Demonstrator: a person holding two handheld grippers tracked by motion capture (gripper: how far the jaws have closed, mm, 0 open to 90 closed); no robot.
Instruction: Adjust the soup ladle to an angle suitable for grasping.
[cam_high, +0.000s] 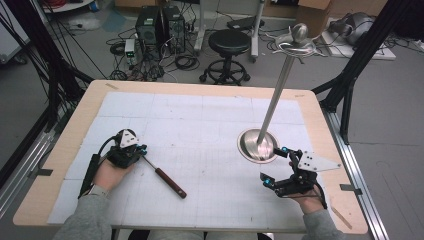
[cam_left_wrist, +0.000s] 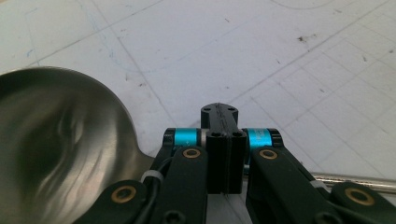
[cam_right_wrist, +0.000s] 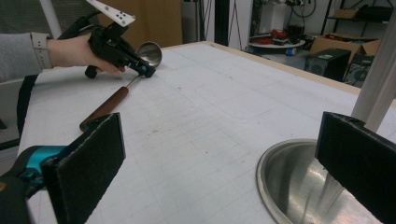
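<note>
While the person's left hand rested near the bench's left edge, the left gripper had its fingers together, clamped on the thin metal neck of a ladle, between bowl and handle. The grip so close to the bowl probably served to control the heavy end, leaving the brown wooden handle to trail toward the bench's near edge. In the left gripper view the polished bowl sat just left of the closed fingers, and the metal shank ran off to the right.

The right gripper waited near the bench's right edge with its fingers apart and nothing between them, just beside the round steel base of an upright stand, likely ready to steady it. The pole rose from that base to hooks at the top, where the ladle would presumably hang.

Whether the ladle lay on the bench or was slightly lifted could not be told. The high view hid the bowl under the left gripper, and the right gripper view cut the pole off at the edge.
</note>
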